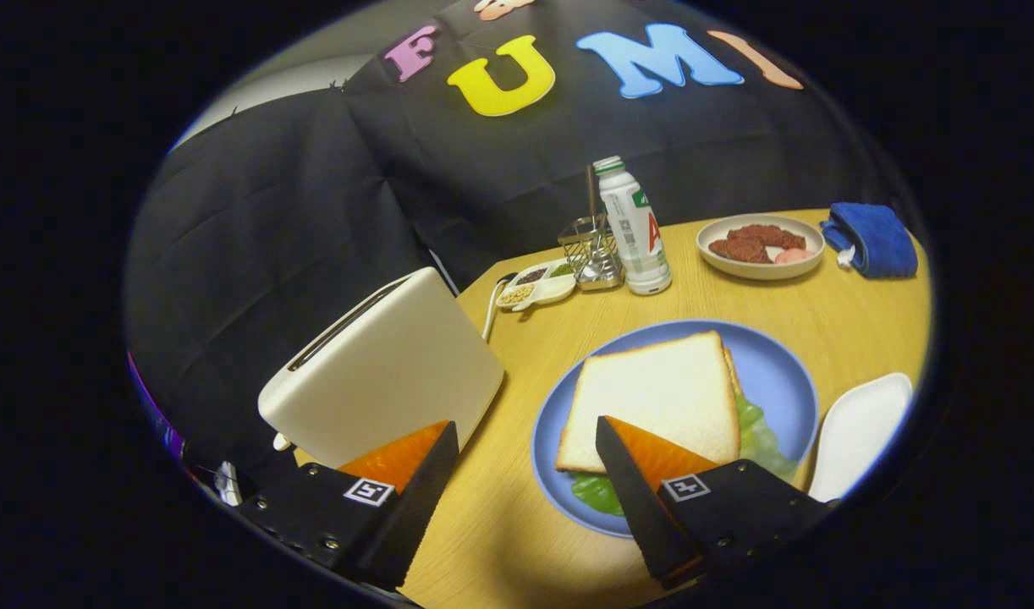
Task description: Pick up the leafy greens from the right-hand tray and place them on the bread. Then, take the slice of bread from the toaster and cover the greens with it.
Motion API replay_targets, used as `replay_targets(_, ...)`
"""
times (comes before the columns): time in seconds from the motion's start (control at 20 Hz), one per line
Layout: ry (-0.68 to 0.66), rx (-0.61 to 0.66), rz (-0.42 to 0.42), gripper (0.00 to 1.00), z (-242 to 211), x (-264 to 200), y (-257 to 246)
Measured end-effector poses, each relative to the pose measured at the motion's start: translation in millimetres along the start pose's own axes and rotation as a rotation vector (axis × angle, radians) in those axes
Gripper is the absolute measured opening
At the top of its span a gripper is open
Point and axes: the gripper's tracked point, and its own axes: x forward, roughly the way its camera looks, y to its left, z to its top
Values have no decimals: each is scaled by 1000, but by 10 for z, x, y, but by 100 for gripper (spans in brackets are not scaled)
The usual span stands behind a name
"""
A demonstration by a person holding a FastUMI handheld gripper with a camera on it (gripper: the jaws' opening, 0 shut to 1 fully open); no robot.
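Observation:
A slice of white bread [657, 396] lies on top of leafy greens [758, 440] on a blue plate [779, 372]; green leaves stick out at the slice's right and near edges. A second bread edge shows under it at the right. My gripper [525, 440] hovers open just before the plate, nothing between its fingers; the right finger overlaps the plate's near rim, the left finger stands in front of the cream toaster [382, 372], whose slot looks bare.
A white tray [860, 431] lies right of the plate. Farther back on the wooden table stand a milk bottle [635, 228], a wire holder [591, 254], a small divided dish [538, 286], a bowl of reddish food [761, 245] and a blue cloth [874, 239].

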Motion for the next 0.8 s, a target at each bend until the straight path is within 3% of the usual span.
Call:
replay_targets(0.3, -125, -154, -101, 99, 573, -225, -57)
replay_targets(0.5, -276, -243, -173, 99, 1215, -528, -59)
replay_targets(0.65, -387, -263, -220, 99, 1671, -806, -48)
replay_targets(0.8, -447, -254, -217, 99, 1938, -996, -11)
